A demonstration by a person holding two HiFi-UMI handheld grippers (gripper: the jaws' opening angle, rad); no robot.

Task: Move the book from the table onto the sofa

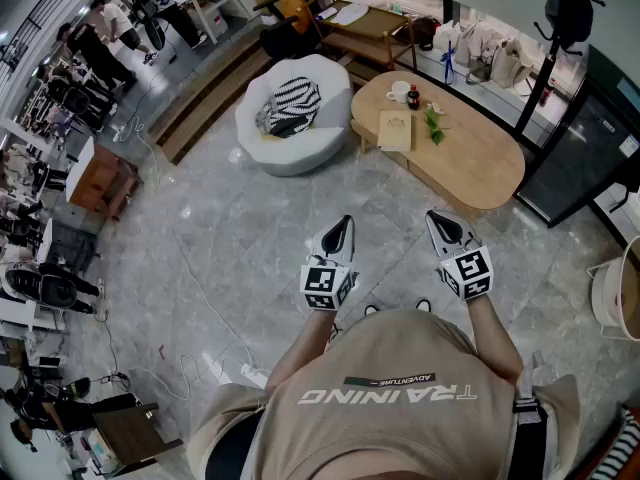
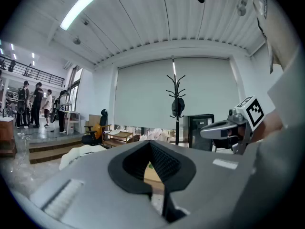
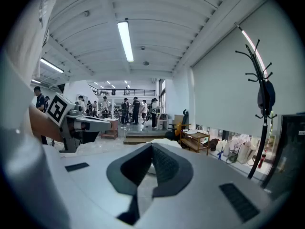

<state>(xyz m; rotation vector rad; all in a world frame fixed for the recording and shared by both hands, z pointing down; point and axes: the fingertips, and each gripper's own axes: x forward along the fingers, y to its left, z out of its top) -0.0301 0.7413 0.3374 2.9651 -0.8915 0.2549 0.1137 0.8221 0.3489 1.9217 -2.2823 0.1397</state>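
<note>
Clearly nothing is done yet: the book point(image 1: 395, 130) lies on the table point(image 1: 470, 158) beside the sofa point(image 1: 330, 88), while the left gripper point(image 1: 342, 226) and right gripper point(image 1: 438, 220) are clenched, empty, well apart from it.

Your book point(image 1: 395, 129) is too small for its cover print to be read. In the left gripper view, your left hand-held gripper point(image 2: 151, 146) covers the bench point(image 2: 152, 174) except for a sliver. The head view's top edge cuts off the coat stand point(image 1: 570, 8).
</note>
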